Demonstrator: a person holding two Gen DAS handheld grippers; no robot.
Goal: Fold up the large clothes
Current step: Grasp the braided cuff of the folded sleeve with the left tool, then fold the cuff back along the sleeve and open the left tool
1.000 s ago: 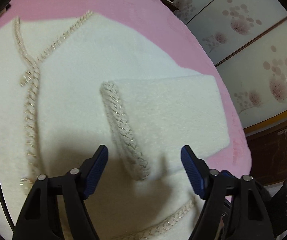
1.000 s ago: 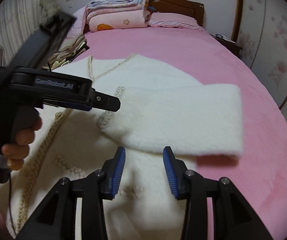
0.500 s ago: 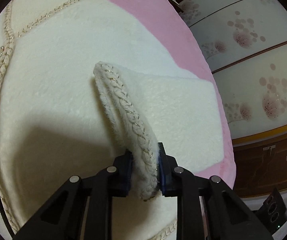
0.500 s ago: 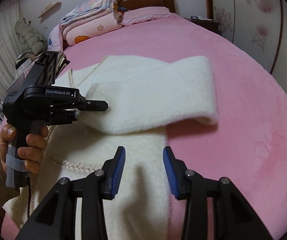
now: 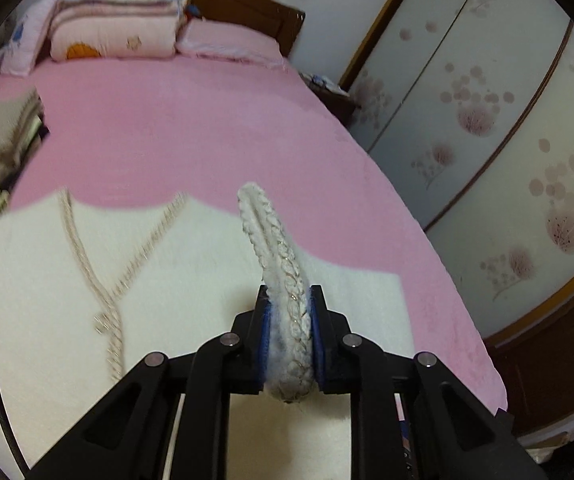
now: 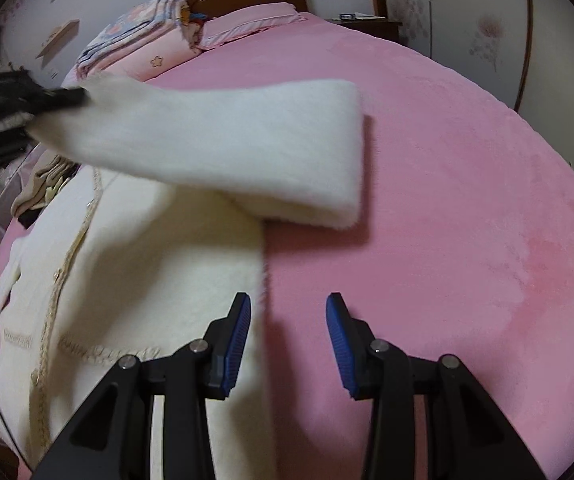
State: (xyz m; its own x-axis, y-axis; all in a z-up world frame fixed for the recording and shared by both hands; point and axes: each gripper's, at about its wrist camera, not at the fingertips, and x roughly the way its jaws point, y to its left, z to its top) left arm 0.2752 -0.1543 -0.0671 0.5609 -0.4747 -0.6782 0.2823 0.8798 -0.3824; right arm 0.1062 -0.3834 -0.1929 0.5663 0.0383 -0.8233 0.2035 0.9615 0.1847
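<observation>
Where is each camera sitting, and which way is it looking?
Left wrist: sits on the left gripper, looking along its fingers over the pink bed toward the headboard; its jaws are closing on the braided sleeve cuff.
Right wrist: sits on the right gripper, looking down at the cardigan's edge; its fingers stand open with nothing between them, and the left gripper shows far left.
Both share the cream cardigan, the lifted sleeve, the bed and the folded quilts.

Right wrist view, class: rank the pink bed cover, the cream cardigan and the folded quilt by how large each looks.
1. pink bed cover
2. cream cardigan
3. folded quilt, though it lies farthest from the camera, so its look may understate it.
</observation>
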